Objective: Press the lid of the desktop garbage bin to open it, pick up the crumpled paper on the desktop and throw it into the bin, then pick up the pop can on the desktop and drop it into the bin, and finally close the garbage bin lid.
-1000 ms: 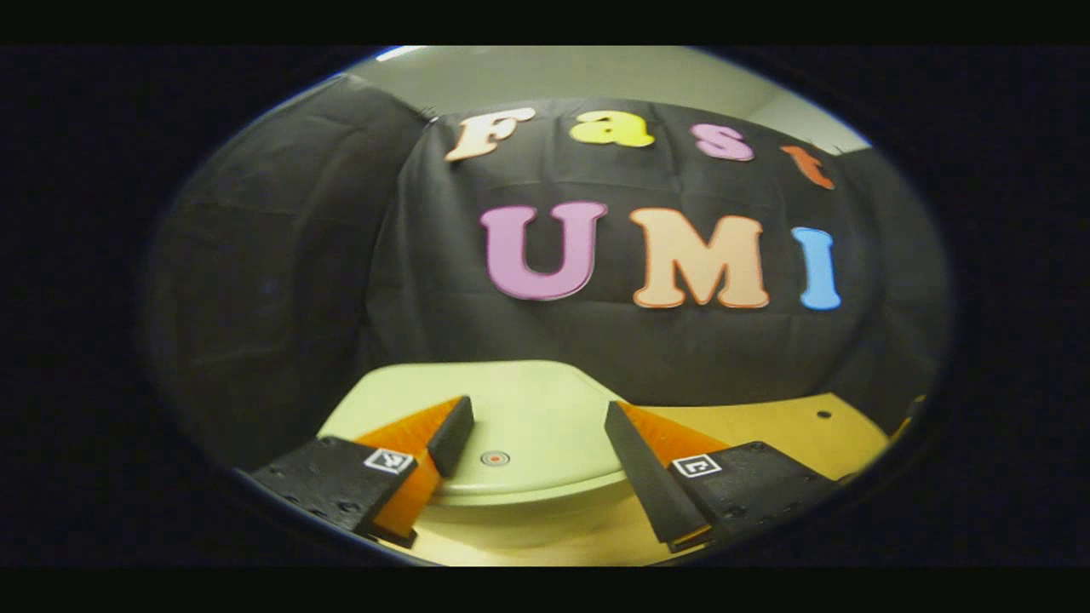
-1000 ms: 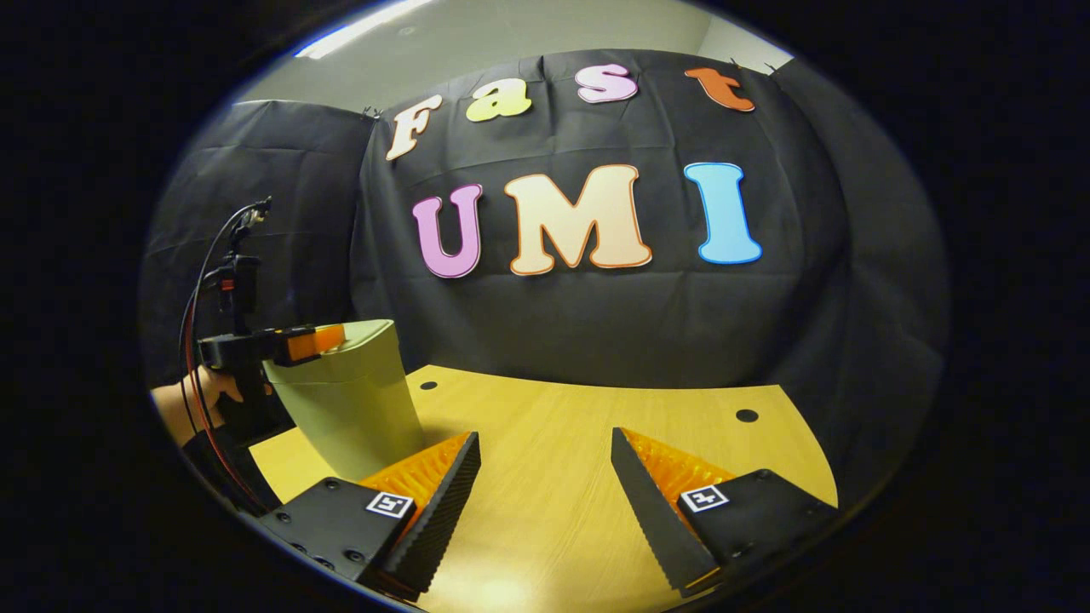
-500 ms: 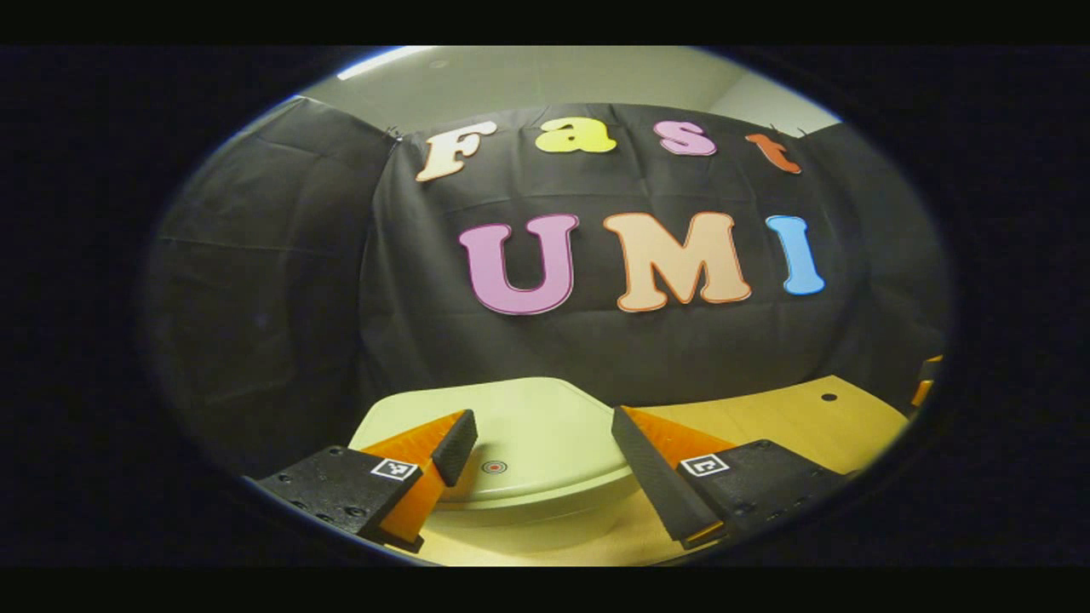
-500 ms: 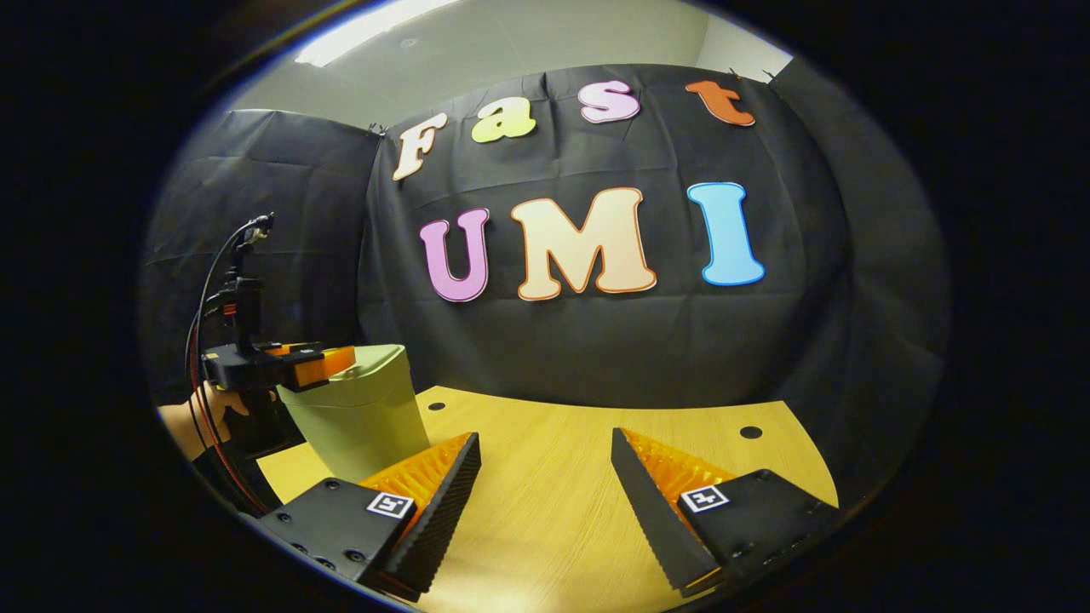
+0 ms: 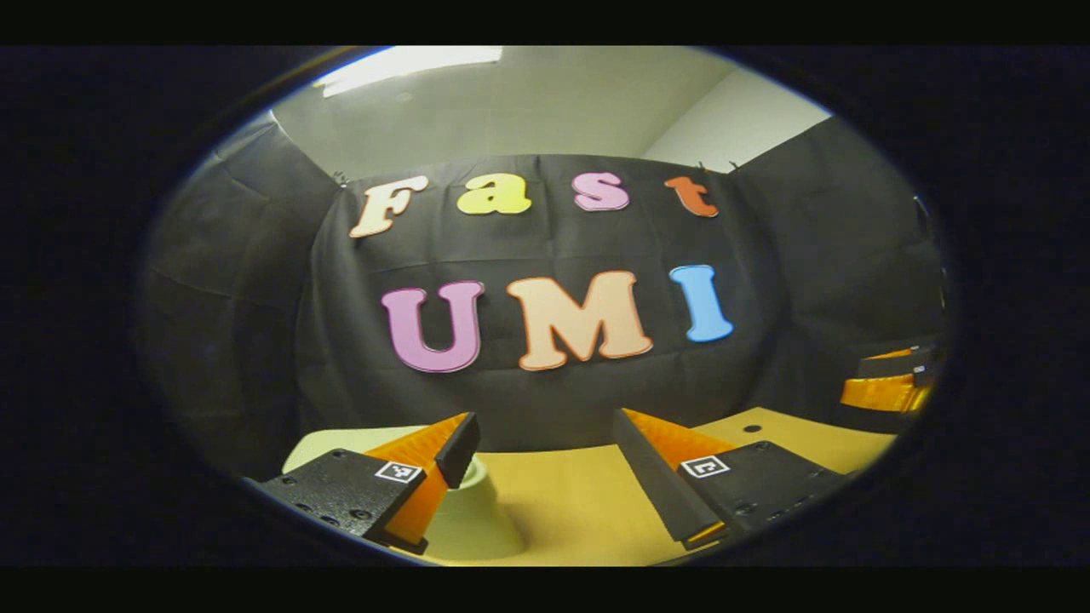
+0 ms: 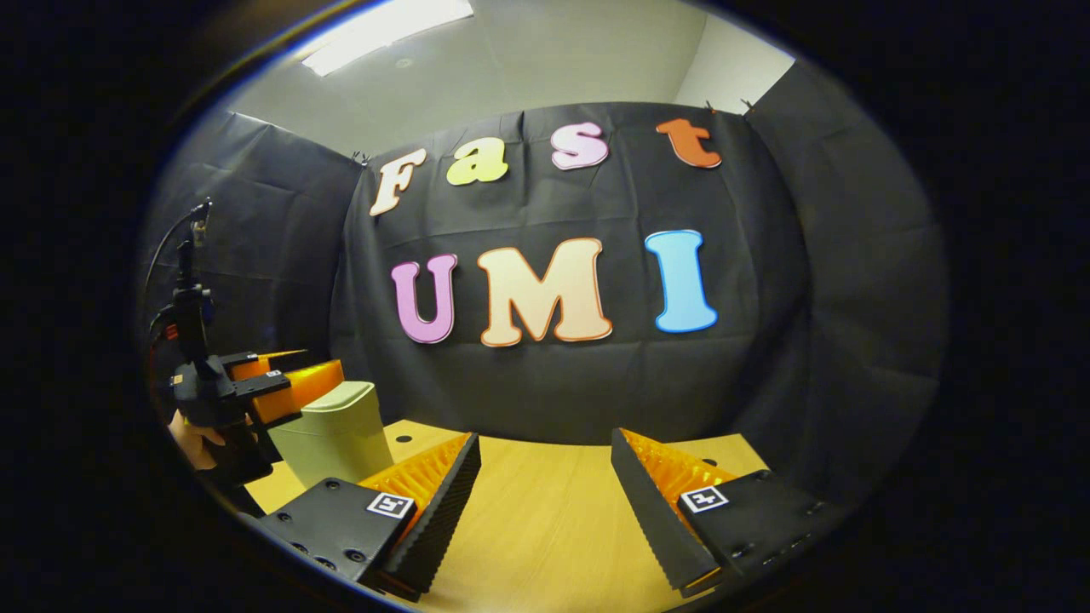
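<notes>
My left gripper (image 5: 545, 455) has its fingers apart on nothing, and so does my right gripper (image 6: 545, 477). The garbage bin (image 6: 334, 432) stands on the desktop (image 6: 545, 528) at my left, just under the left gripper, its lid (image 6: 341, 396) down. I see no paper or can lying out, so I judge the task about done.
</notes>
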Motion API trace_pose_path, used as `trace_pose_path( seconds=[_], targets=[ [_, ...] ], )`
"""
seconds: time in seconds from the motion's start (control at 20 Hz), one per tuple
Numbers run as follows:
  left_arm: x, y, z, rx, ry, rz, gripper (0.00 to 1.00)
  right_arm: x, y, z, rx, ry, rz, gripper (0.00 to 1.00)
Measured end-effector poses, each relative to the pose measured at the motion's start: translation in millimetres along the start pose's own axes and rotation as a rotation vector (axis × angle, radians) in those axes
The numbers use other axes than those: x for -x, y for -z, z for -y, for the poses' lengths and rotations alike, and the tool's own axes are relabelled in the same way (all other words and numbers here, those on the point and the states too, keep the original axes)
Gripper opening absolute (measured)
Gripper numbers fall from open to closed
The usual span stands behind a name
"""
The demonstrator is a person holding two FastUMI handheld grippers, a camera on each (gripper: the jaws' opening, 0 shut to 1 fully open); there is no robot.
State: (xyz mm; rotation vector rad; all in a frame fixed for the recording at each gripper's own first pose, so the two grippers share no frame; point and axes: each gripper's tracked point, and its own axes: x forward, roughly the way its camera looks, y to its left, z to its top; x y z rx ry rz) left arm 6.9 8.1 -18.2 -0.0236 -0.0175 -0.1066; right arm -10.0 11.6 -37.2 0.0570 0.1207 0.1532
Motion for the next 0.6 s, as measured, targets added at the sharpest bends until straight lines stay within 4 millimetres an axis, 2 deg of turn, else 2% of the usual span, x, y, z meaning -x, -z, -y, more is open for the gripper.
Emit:
trace_pose_path(
  seconds=[0.25,0.5,0.6],
  targets=[
    [1.3,-2.3,68.8,0.103,0.102,-0.018,0.94,22.0,-23.6,39.6,-0.008,0.093,0.068,0.97],
    [-4.3,-4.2,112.6,0.116,0.18,-0.034,0.94,39.4,-32.2,66.3,-0.012,0.13,0.1,0.97],
    [-4.0,-6.6,122.1,0.114,0.187,-0.036,0.94,43.9,-36.3,72.7,-0.013,0.135,0.115,0.97]
  ],
)
